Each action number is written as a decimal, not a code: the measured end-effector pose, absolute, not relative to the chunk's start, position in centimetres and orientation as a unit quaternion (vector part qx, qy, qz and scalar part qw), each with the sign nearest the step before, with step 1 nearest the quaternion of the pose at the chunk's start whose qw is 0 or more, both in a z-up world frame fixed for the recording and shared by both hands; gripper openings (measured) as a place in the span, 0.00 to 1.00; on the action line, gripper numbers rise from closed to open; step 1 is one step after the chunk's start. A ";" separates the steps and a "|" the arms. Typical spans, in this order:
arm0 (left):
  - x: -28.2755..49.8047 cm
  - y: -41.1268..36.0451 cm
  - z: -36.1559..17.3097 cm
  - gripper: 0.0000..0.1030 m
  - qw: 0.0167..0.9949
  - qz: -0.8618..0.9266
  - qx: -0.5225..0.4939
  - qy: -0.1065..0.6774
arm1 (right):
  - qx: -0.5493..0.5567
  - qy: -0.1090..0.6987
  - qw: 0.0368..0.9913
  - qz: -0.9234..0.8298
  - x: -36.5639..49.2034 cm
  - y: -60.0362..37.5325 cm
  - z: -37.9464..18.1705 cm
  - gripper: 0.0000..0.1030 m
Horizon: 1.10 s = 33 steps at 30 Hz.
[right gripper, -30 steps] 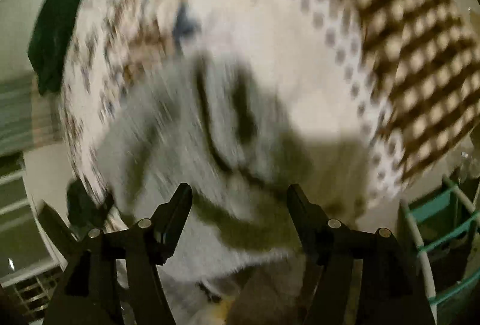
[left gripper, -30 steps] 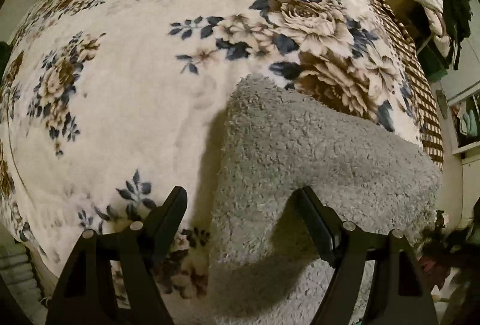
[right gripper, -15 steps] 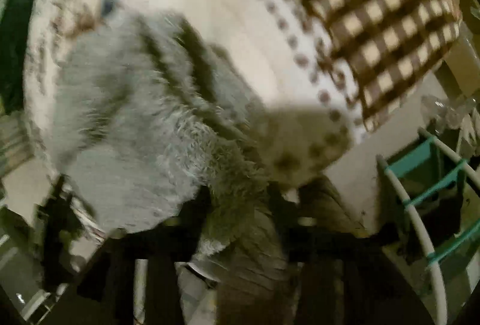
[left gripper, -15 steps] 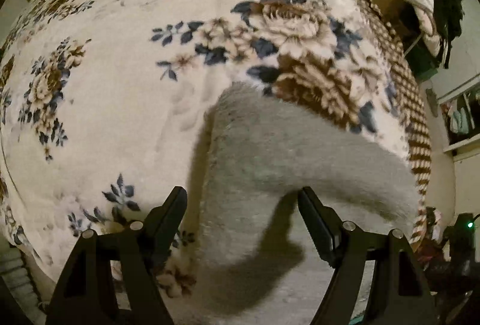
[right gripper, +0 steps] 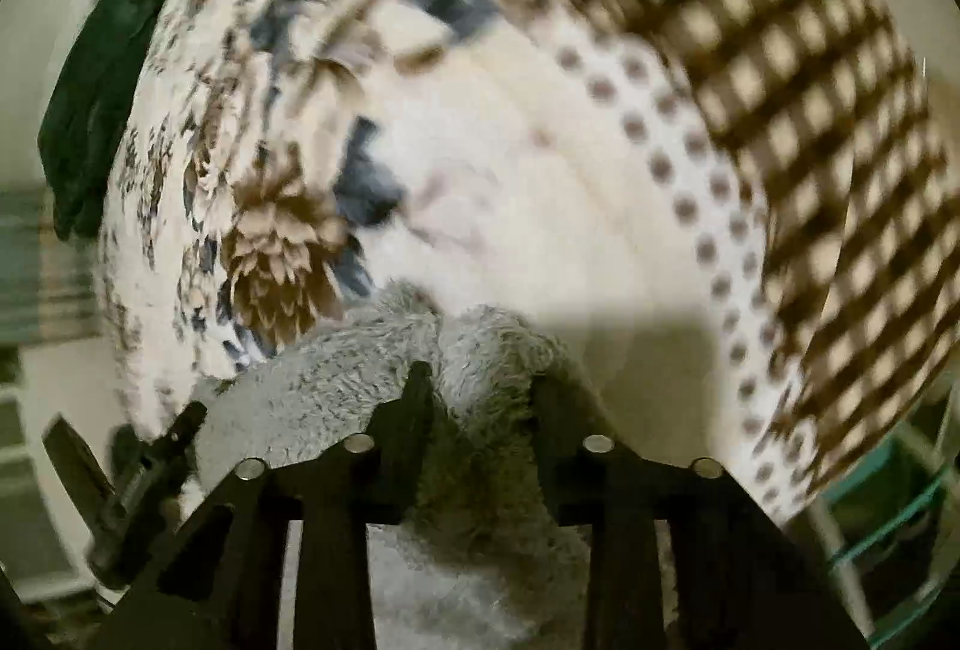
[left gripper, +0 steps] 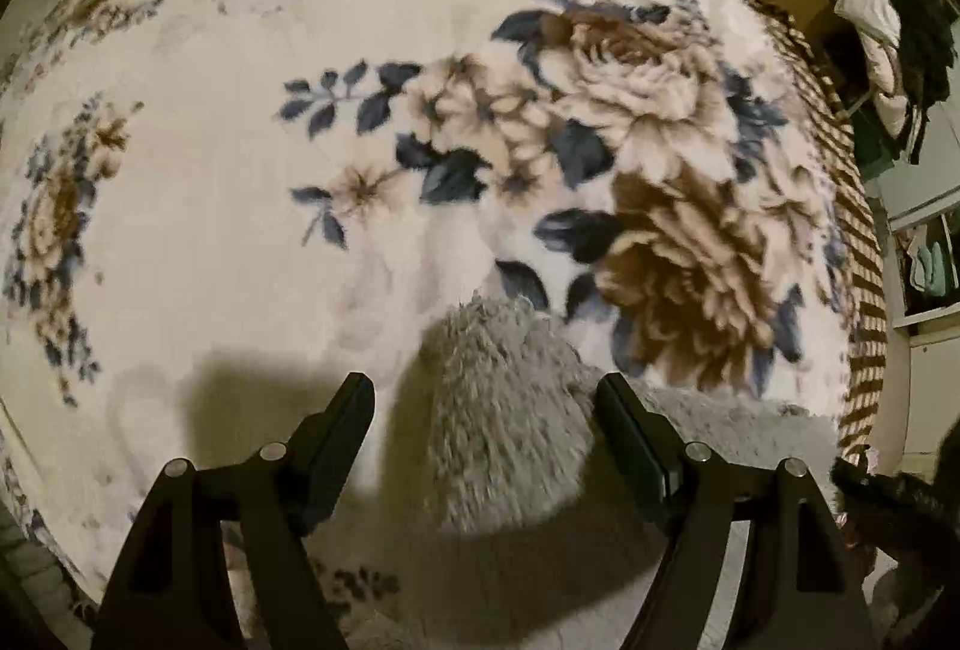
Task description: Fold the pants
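The pants (left gripper: 498, 410) are grey and fluffy and lie on a floral blanket (left gripper: 300, 170) near its front edge. In the left wrist view my left gripper (left gripper: 485, 398) is open, its fingers spread wide, with a bunched end of the pants lying between them. In the right wrist view my right gripper (right gripper: 480, 386) is shut on a fold of the grey pants (right gripper: 492, 350), which bulges up between the narrowed fingers. The rest of the pants (right gripper: 312, 380) trails left and below.
The blanket has a brown checked border (right gripper: 810, 80) at its right edge. A chair piled with clothes (left gripper: 894, 44) and shelves (left gripper: 930, 260) stand right of the bed. A dark green cloth (right gripper: 96, 98) lies at the far side. A teal-and-white rack (right gripper: 888, 518) stands by the bed edge.
My right gripper has closed on the grey pants and lifted them. In the left view the pants have drawn back toward the near edge, uncovering more blanket; the left gripper stays open.
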<state>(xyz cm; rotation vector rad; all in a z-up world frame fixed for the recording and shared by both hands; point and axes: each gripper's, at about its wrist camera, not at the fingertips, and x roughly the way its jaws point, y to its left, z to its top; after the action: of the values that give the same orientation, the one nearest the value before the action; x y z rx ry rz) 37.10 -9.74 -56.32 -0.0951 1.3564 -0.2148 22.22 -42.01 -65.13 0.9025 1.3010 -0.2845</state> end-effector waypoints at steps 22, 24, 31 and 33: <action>37.5 -10.4 -57.4 0.73 0.758 -0.109 -0.076 0.639 | 0.509 0.612 0.593 -0.123 13.1 -44.9 -65.6 0.68; 37.4 -10.7 -58.0 0.73 0.754 -0.109 -0.077 0.643 | 0.519 0.633 0.560 -0.127 11.2 -43.6 -67.6 0.65; 36.9 -12.1 -58.0 0.73 0.760 -0.120 -0.048 0.637 | 0.464 0.668 0.539 -0.218 7.8 -41.7 -70.5 0.16; 36.7 -12.5 -58.0 0.73 0.761 -0.121 -0.040 0.636 | 0.461 0.691 0.518 -0.203 8.3 -40.9 -71.8 0.16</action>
<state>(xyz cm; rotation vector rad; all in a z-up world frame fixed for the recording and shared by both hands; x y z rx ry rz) 36.73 -12.47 -58.01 -0.0867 1.3837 -0.2628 8.30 -40.88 -71.78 1.1072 1.6590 -0.4877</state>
